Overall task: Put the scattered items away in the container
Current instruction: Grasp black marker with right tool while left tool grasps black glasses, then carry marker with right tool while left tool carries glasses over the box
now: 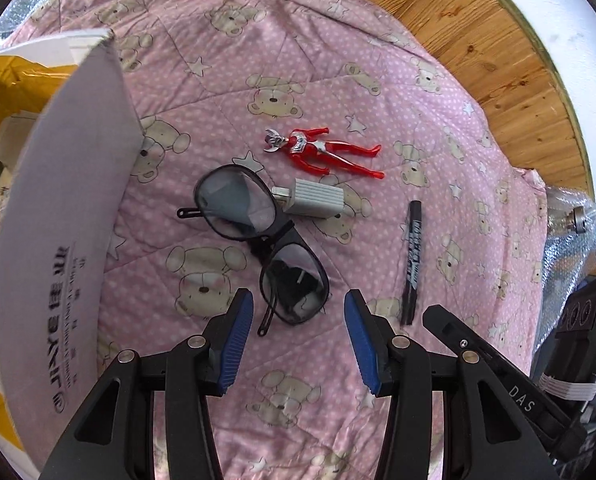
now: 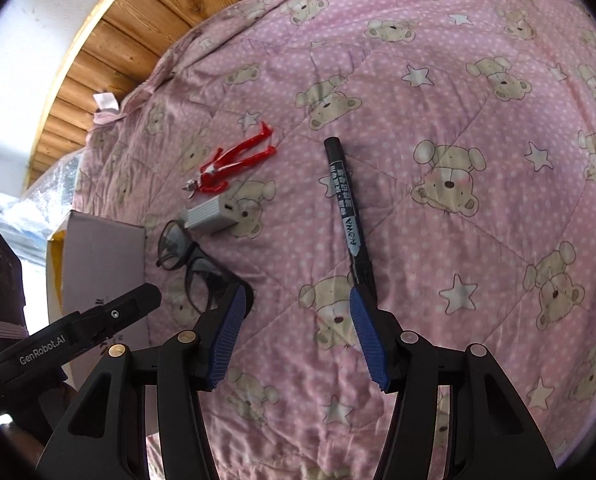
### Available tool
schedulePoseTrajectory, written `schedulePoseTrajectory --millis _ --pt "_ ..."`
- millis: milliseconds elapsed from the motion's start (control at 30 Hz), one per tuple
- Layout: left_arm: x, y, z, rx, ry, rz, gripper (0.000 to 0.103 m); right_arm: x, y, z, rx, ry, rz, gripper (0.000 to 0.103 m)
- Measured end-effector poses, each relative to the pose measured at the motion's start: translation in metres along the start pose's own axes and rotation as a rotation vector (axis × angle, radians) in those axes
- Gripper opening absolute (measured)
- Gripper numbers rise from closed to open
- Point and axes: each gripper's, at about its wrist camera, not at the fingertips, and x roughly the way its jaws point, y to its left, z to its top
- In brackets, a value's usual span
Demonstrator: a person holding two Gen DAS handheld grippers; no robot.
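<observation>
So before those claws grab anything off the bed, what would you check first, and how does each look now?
1. Left gripper open and empty: ok.
2. Right gripper open and empty: ok.
3. Glasses lie just ahead of the left gripper: ok.
4. Glasses free of the grey adapter: not ok, one lens overlaps it.
5. Black marker lies alone, its near end by the right gripper's finger: ok.
6. Room in the cardboard box: cannot tell, its flap hides the inside.

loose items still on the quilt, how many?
4. Red plastic action figure farthest; grey ribbed charger block beside it; black-framed glasses near the cardboard box; black marker pen off alone.
</observation>
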Motion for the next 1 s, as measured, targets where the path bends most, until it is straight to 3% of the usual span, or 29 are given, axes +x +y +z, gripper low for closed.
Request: schedulePoseTrajectory --millis 333,500,733,800,833,900,1000 --pt "0.045 0.004 0.020 -0.053 0.046 0.034 0.050 0.033 -0.013 0.020 -0.037 0.036 -0.081 0.057" --pt "0.065 0.007 0.028 -0.083 0.057 0.049 0.053 0.047 -0.020 0.026 -0.059 0.057 -0.121 0.043" --pt "0.073 0.005 0.036 -0.099 0.023 0.069 0.056 0.053 -0.018 0.029 -0.105 0.043 -0.150 0.038" --pt "0.073 0.005 0.036 -0.107 0.008 0.084 0.050 0.053 -0.016 0.028 -0.134 0.033 -0.190 0.021" --pt "0.073 0.005 0.035 -0.101 -0.001 0.088 0.049 0.052 -0.016 0.028 -0.140 0.029 -0.201 0.017" --pt "0.069 0.008 0.033 -0.107 -0.012 0.086 0.043 0.050 -0.019 0.028 -0.121 0.029 -0.188 0.014" --pt "0.061 0.011 0.029 -0.098 -0.024 0.077 0.042 0.043 -0.021 0.027 -0.101 0.021 -0.169 0.014"
